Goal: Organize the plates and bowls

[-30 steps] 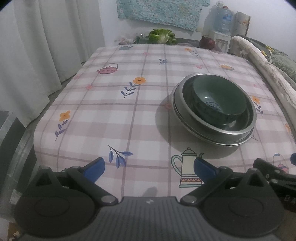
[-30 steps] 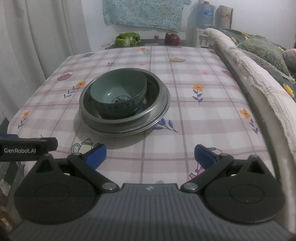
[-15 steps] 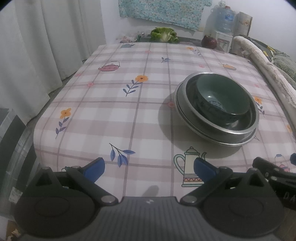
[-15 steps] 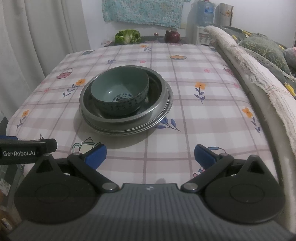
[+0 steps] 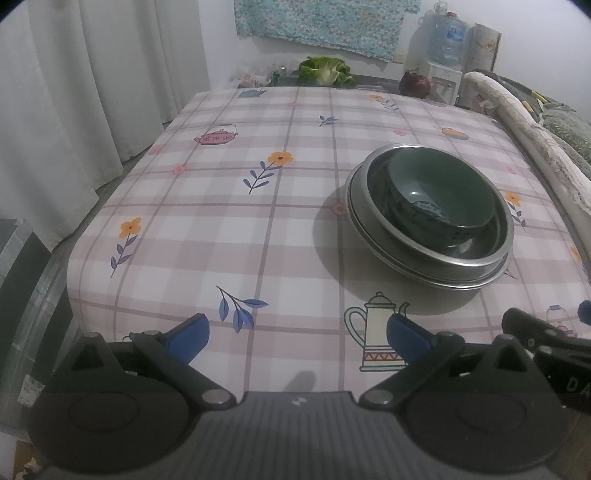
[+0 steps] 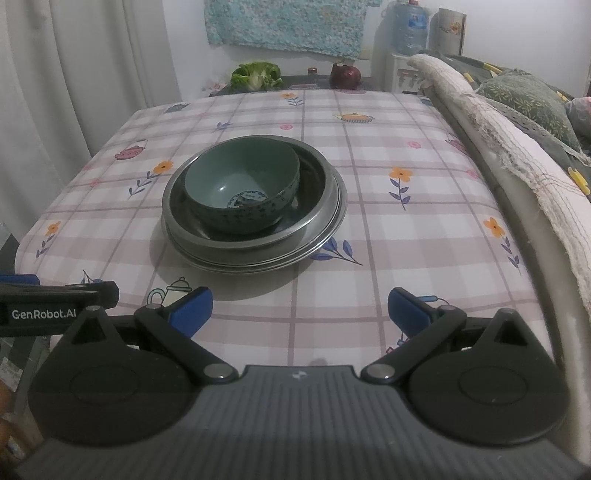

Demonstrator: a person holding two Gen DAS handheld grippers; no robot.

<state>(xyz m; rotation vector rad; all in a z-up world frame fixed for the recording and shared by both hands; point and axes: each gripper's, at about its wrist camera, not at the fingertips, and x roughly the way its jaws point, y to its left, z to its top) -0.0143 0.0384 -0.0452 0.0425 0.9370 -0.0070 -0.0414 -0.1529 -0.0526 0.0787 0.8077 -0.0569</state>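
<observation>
Both claws, the left claw (image 5: 297,338) and right claw (image 6: 300,312), had drawn slightly back to the near edge of the checked-cloth worktop (image 6: 406,206), wide open and empty, leaving the green ceramic bowl (image 6: 242,192) nested in stacked round steel plates (image 6: 325,236) mid-worktop, apparently organized.

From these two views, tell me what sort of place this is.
Probably a lived-in home room: a table with a printed tablecloth, a sofa with cushions beside it, and a water dispenser by the far wall.
</observation>
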